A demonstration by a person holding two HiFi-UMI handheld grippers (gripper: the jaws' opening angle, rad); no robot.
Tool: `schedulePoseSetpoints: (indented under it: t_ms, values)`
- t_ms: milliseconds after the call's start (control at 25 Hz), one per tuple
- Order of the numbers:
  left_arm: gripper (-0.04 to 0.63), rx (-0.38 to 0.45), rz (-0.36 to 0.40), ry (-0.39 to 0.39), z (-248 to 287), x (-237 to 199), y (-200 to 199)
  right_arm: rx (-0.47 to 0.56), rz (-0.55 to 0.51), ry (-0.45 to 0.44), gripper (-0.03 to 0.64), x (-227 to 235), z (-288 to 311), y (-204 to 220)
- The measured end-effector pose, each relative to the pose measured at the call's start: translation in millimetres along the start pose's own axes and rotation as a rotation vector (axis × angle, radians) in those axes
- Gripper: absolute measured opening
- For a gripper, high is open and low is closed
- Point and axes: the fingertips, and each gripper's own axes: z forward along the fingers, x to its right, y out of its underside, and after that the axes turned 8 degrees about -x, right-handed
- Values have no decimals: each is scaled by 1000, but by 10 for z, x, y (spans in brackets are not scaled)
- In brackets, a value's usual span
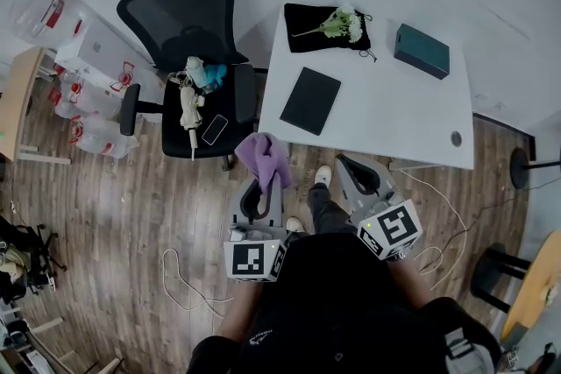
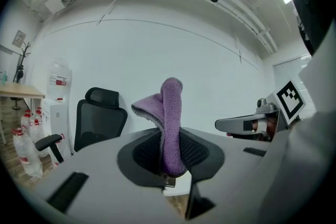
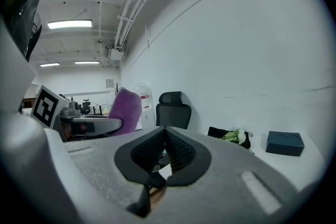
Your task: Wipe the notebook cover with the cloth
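A dark notebook (image 1: 310,100) lies on the white table (image 1: 412,123), towards its near left side. My left gripper (image 1: 259,193) is shut on a purple cloth (image 1: 264,157), held off the table's near left corner above the wooden floor. In the left gripper view the cloth (image 2: 170,123) stands up from between the closed jaws. My right gripper (image 1: 352,173) is shut with nothing in it, just before the table's near edge. The right gripper view shows the cloth (image 3: 126,110) at its left.
A black office chair (image 1: 184,22) stands left of the table with a phone (image 1: 215,129) and small items on its seat. On the table's far side lie a black cloth with flowers (image 1: 329,24) and a teal box (image 1: 422,51). Water bottles (image 1: 83,109) stand at the left.
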Motion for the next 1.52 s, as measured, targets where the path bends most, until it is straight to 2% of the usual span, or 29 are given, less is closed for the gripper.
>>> schedulePoseSetpoints:
  t_ms: [400, 920, 1240, 1520]
  values:
    - [72, 11, 18, -71, 781, -85, -367, 8, -29, -82, 2, 714, 537, -348]
    - [72, 2, 14, -131, 1621, 48, -555, 42, -40, -148, 3, 1562, 874, -618]
    - [72, -24, 34, -74, 1981, 109, -576, 56, -5, -84, 2, 1853, 831, -642]
    - [72, -66, 59, 64, 2383, 112, -508, 52, 33, 43, 3, 2051, 819, -617]
